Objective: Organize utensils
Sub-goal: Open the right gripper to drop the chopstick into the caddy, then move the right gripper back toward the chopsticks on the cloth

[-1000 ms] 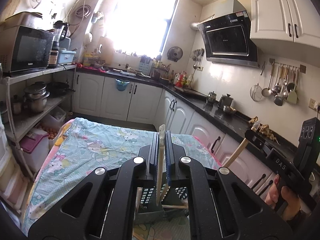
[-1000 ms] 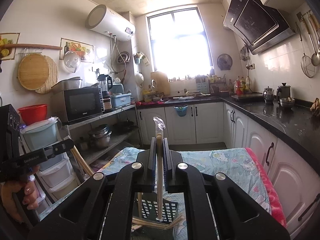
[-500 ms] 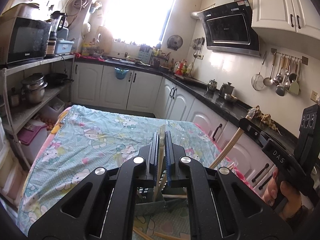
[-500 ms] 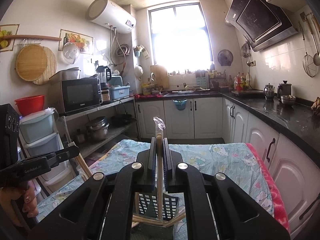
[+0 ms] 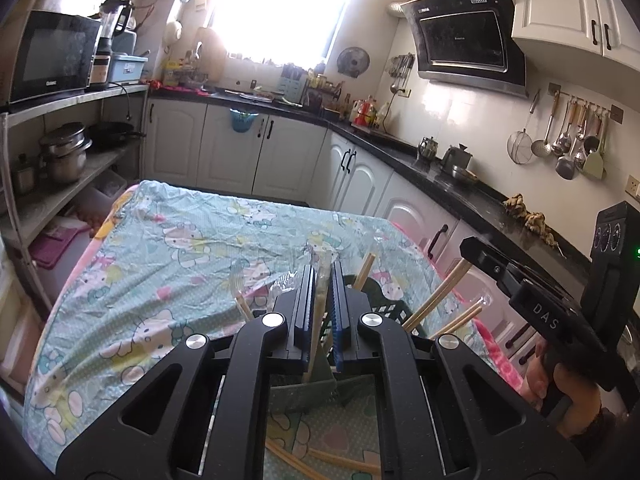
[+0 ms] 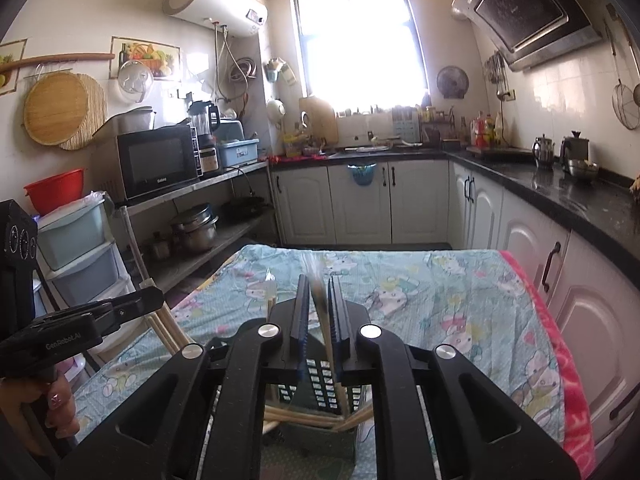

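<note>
Covering lower centre of both views: cartoon-print cloth (image 5: 168, 264). Standing on it at bottom centre: dark slotted utensil basket (image 6: 320, 384). Left gripper (image 5: 321, 312) clamped narrow on wrapped chopsticks (image 5: 320, 304). Right gripper (image 6: 319, 312) jaws just opening, slightly apart; blurred wrapped stick (image 6: 322, 316) between, tilted over basket.

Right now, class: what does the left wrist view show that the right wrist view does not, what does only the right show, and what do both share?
Only the left wrist view: the utensil rail of hanging ladles, and the left gripper shut on a wrapped chopstick.

Only the right wrist view: the water heater, the red basin, and the right gripper, whose jaws have just been opening, its chopstick leaning loose between them.

Both: the dark slotted holder, patterned tablecloth, microwave.
</note>
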Motion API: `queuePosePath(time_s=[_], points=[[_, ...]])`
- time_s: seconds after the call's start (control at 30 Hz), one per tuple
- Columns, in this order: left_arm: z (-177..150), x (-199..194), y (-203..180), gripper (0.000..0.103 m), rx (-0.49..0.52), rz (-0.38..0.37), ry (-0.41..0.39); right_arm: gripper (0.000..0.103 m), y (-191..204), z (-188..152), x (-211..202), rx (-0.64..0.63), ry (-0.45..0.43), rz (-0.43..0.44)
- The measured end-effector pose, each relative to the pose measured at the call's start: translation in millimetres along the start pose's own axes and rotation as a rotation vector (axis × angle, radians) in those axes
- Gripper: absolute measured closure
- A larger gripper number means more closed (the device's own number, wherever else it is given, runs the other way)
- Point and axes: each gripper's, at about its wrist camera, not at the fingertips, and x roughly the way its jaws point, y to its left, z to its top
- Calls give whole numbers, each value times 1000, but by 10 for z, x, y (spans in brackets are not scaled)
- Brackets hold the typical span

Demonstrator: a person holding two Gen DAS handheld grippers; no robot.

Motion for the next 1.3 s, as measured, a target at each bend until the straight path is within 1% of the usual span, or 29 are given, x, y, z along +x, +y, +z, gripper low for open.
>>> queuePosePath(time_s=[0.03,0.13,0.23,0.3,0.4,0.43,0.53,0.6,0.67,0.7,0.83,0.9,0.93,1.07,1.2,1.3], points=[[-7,2,0,99,1,0,3,85,-4,-17,1,3,5,1],[-24,-2,0,99,0,-2,6,83,-6,-44,-12,7,10,2],[-35,-22,-3,97,-3,-9,9,75,-17,-55,-51,17,9,-1],[-35,-41,3,88,-5,-10,7,71,-25,-56,-75,20,8,-2],[-28,-85,9,78,-11,-13,1,66,-25,-56,-129,20,6,-7],[-23,-109,13,78,-15,-17,-3,64,-23,-56,-143,19,5,-8],[-8,-169,-1,69,-17,-22,-14,58,-3,-56,-198,11,5,-11],[7,-226,-3,63,-21,-28,-24,56,11,-57,-232,6,4,-13],[18,-271,-11,58,-23,-32,-34,53,26,-59,-281,1,1,-14],[23,-300,-13,54,-24,-33,-40,52,29,-60,-299,0,-1,-14],[38,-407,-17,47,-32,-38,-59,47,68,-65,-402,-14,-7,-9],[45,-477,-30,39,-28,-34,-75,45,85,-66,-454,-19,-11,-7],[48,-507,-35,38,-27,-35,-81,44,94,-64,-484,-21,-13,-6],[66,-641,-73,25,-25,-48,-102,42,124,-55,-590,-26,-24,1],[58,-765,-137,17,-12,-57,-112,38,162,-73,-696,-32,-32,6],[35,-838,-182,14,-1,-60,-116,37,188,-98,-771,-39,-34,12]])
